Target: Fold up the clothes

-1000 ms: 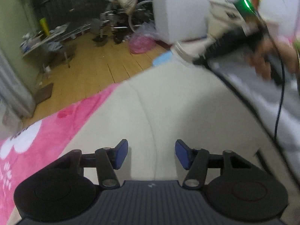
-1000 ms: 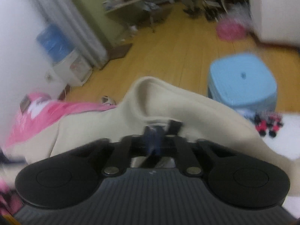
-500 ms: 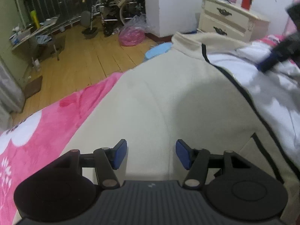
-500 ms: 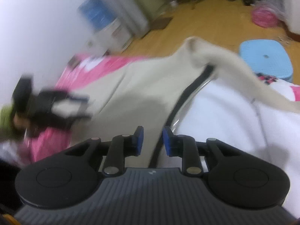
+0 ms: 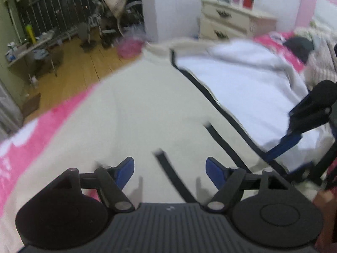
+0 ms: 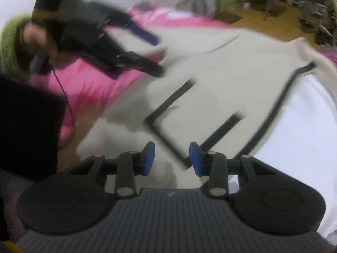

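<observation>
A cream jacket (image 5: 130, 113) with black trim and a white lining (image 5: 242, 88) lies spread open on a pink blanket (image 5: 25, 145). My left gripper (image 5: 169, 169) is open and empty, low over the jacket's cream front near a black pocket strip (image 5: 172, 179). My right gripper (image 6: 171, 158) is open and empty over the pocket trim (image 6: 168, 103) near the jacket's hem. The right gripper also shows at the right edge of the left wrist view (image 5: 299, 130). The left gripper shows blurred at upper left in the right wrist view (image 6: 126, 48).
A cream dresser (image 5: 229, 23) stands beyond the bed with a red bottle on it. Wooden floor (image 5: 80, 71), a pink bag (image 5: 128, 47) and a cluttered table (image 5: 27, 48) lie to the left. Dark and patterned clothes (image 5: 309, 48) sit at the far right on the bed.
The right gripper has let go of the jacket's flap, opened, and swung down toward the hem. The flap now lies open showing the white lining. The left gripper has opened wider.
</observation>
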